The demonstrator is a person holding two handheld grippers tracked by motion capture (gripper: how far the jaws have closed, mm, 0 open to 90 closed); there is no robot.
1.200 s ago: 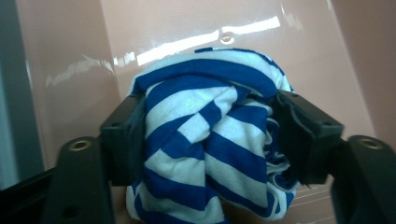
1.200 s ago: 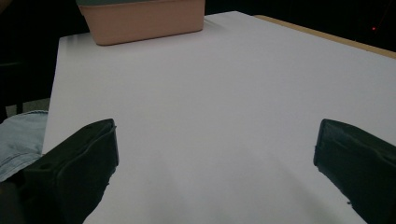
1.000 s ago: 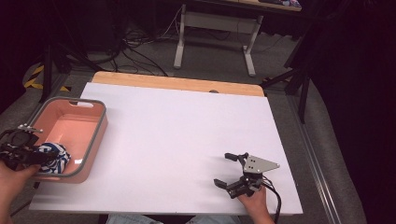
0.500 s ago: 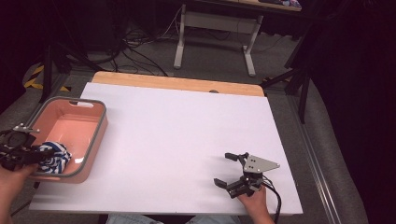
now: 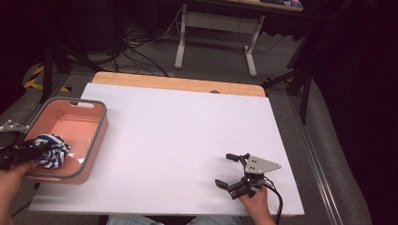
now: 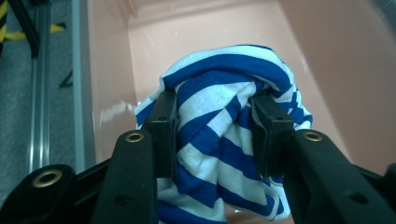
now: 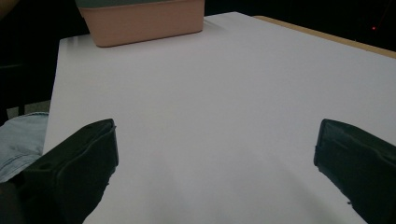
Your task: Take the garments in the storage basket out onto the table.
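Left gripper (image 6: pixel 212 123) is clamped on the blue-and-white striped cloth (image 6: pixel 224 135), its jaws having just been closing, and both pads press into the bundled fabric with the cloth bulging out between and above them. Seen from the high view, the cloth (image 5: pixel 50 150) sits inside the pink bin (image 5: pixel 89 110) at the left edge of the table (image 5: pixel 187 136), near the bin's front corner, and the left gripper (image 5: pixel 21 152) reaches in over the rim. The risk there, as I judge it, is a shallow bite: the pads hold only a fold of a loose bundle, so a quick lift could let the rest unroll and drag on the grey rim, or the fold could slip free and drop back in. Pulling sideways instead of up might also tip or shove the light bin, which stands close to the table's edge

Farther right, the white tabletop lies bare. Right gripper (image 5: pixel 234 171) rests near the front right corner with its jaws spread wide and nothing between them; from its own view the bin (image 7: pixel 144 18) is well apart, so it cannot steady the bin if it slides
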